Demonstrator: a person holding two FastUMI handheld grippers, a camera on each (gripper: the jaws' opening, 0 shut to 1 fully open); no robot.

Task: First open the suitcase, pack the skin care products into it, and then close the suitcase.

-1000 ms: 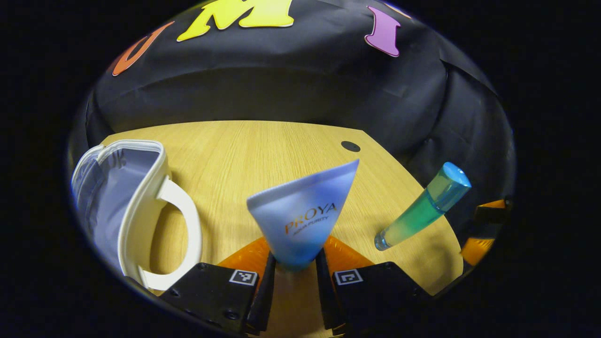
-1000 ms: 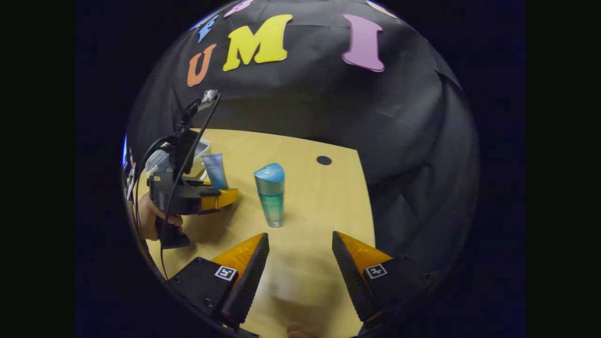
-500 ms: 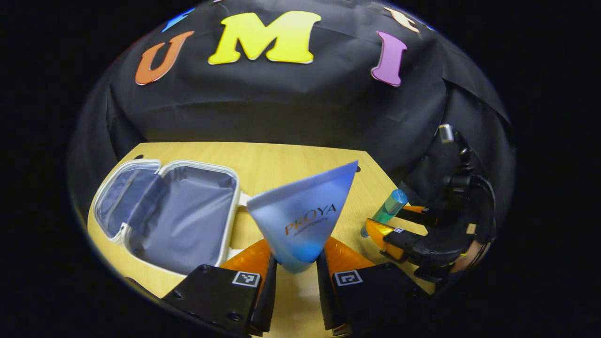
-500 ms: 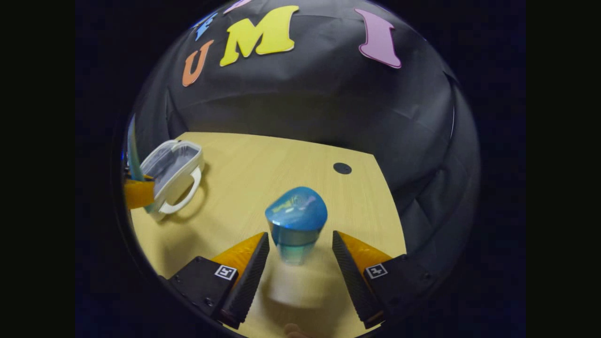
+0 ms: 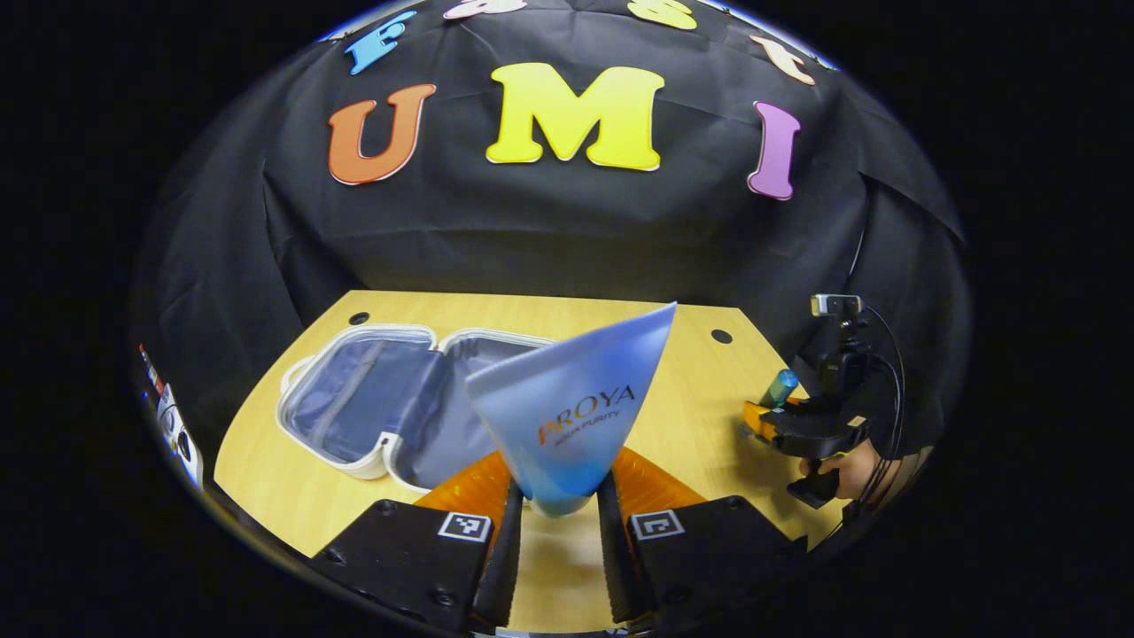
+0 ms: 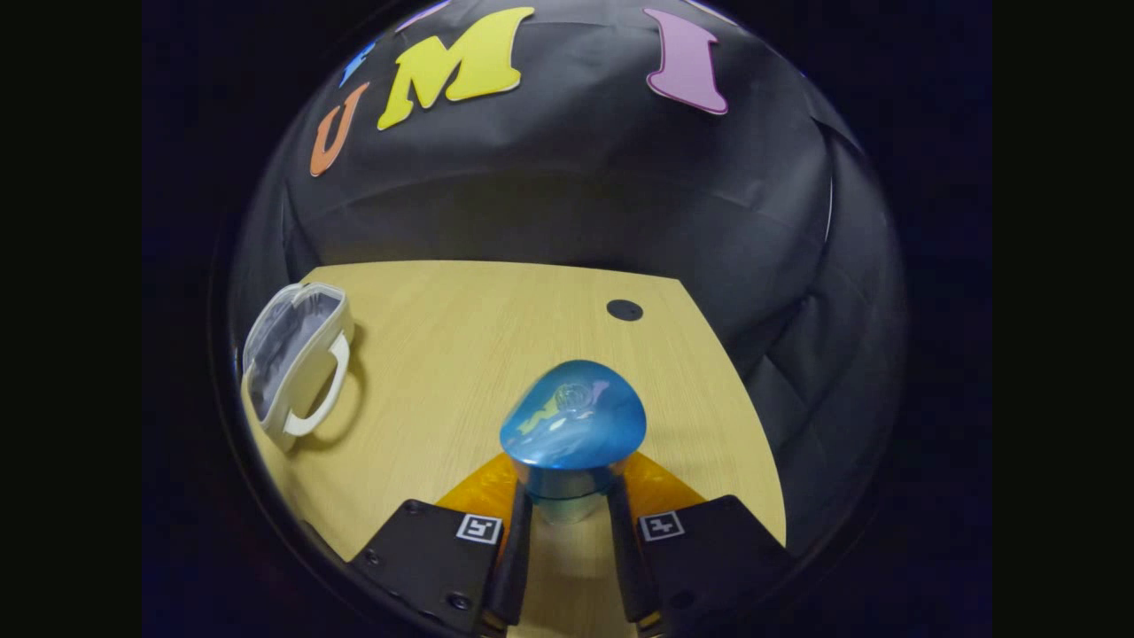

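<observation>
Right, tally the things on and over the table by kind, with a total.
Suitcases: 1, the open suitcase.
Tubes: 1, the blue tube in the left tongs.
Bottles: 1, the blue-capped bottle in the right tongs.
Total: 3.

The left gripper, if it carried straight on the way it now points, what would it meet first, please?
Probably nothing near: the left gripper, shut on the blue tube, points over the bare table, beside the open suitcase; likely the booth wall eventually, though depth is unclear.
</observation>
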